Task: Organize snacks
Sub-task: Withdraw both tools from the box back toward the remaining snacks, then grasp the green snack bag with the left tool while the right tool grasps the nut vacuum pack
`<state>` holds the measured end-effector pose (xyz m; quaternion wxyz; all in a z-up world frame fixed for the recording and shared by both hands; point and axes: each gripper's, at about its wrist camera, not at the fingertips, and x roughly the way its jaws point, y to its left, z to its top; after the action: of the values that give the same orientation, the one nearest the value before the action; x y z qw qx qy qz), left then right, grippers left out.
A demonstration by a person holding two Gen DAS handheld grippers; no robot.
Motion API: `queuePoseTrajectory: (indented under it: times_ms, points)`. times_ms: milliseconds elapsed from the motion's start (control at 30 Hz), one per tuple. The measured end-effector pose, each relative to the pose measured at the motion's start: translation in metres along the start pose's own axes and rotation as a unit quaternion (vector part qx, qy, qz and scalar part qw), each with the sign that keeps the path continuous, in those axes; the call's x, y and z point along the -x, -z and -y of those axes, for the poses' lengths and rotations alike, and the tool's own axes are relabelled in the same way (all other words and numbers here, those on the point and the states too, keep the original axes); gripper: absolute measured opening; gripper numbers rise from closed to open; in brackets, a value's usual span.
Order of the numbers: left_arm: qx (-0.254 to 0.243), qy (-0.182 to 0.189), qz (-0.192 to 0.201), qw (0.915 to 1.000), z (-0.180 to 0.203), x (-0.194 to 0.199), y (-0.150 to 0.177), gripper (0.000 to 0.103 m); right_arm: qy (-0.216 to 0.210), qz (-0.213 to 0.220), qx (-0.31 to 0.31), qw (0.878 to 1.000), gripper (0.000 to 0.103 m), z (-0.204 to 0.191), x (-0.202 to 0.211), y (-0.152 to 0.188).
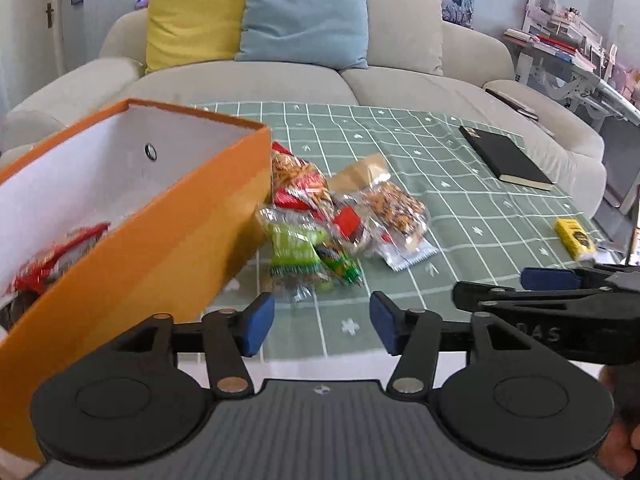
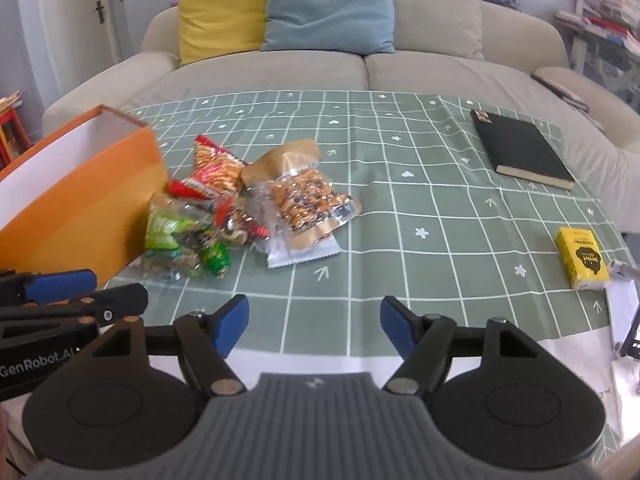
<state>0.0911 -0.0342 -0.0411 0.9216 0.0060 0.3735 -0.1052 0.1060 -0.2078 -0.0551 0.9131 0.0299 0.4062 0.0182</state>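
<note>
Left wrist view: the left gripper (image 1: 322, 324) hangs released over the tablecloth's (image 1: 460, 216) near edge; snack packets (image 1: 340, 220) are heaped beside the orange box (image 1: 168, 248), one red packet (image 1: 52, 260) inside. Right wrist view: the right gripper (image 2: 313, 328), jaws apart and empty, faces the same heap.

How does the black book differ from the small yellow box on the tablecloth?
The black book is dark, broad and flat; the yellow box is bright, much smaller and blocky. The book lies toward the sofa side of the tablecloth, the box near its right edge, closer to the camera. Both lie apart from the snack pile, untouched by either gripper.
</note>
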Motion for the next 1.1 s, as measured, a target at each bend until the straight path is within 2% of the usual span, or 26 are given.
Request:
queuePoseTrajectory:
  times_ms: [167,300,333,533,633,767,800,933,1100]
  points:
    - [0.017,-0.013,0.005,0.9998,-0.007,-0.022,-0.014,0.072,-0.009,-0.004,-0.018,1.000,0.070,0.005,-0.013,-0.011]
    - [0.028,-0.009,-0.004,0.9996,-0.014,-0.038,-0.023,0.070,-0.021,0.007,0.011,1.000,0.069,-0.006,-0.024,-0.017]
    - [0.032,-0.011,-0.006,0.9994,-0.015,-0.041,-0.024,0.070,-0.021,0.011,0.022,0.999,0.065,-0.010,-0.028,-0.017]
    - [0.036,-0.007,-0.026,0.9990,-0.017,-0.060,-0.031,0.069,-0.022,0.014,0.063,0.998,0.060,-0.020,-0.045,-0.023]
    - [0.035,-0.015,-0.040,0.9984,-0.017,-0.067,-0.033,0.062,-0.007,0.014,0.083,0.996,0.060,-0.017,-0.052,-0.028]
    - [0.040,-0.016,-0.060,0.9973,-0.018,-0.074,-0.037,0.048,-0.001,0.016,0.118,0.993,0.060,-0.013,-0.060,-0.038]
    - [0.042,-0.010,-0.063,0.9970,-0.019,-0.074,-0.038,0.042,-0.005,0.018,0.127,0.992,0.060,-0.012,-0.061,-0.041]
    - [0.037,-0.014,-0.073,0.9966,-0.015,-0.076,-0.042,0.040,-0.038,0.021,0.163,0.986,0.068,-0.009,-0.076,-0.053]
    - [0.038,-0.016,-0.084,0.9956,-0.014,-0.078,-0.044,0.039,-0.056,0.025,0.191,0.980,0.076,0.001,-0.098,-0.064]
